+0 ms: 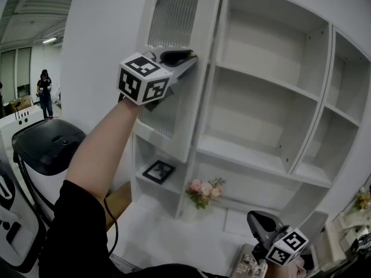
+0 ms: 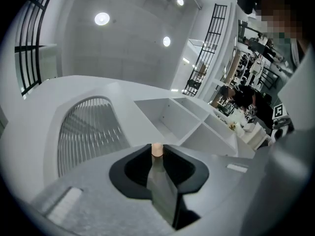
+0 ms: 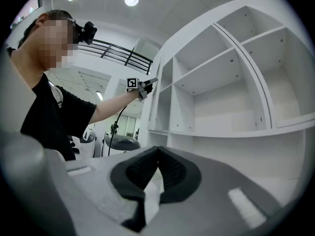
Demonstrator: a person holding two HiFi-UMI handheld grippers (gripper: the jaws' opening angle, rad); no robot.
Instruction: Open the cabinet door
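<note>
The white cabinet (image 1: 210, 86) shows bare shelves; its ribbed-glass door (image 1: 174, 22) stands swung out to the left, already well open; the left gripper (image 1: 184, 57) has its fingers clamped on the door's small knob (image 2: 156, 149), likely for pulling; the right gripper (image 1: 259, 220), fingers closed and empty, hangs low, apparently unneeded.

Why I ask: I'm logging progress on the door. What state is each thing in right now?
White cabinet door with arched ribbed panel: partly open, swung out from the shelves.
Left tongs: shut on the small tan knob.
Knob: pinched, held.
Right tongs: shut, nothing between them.
</note>
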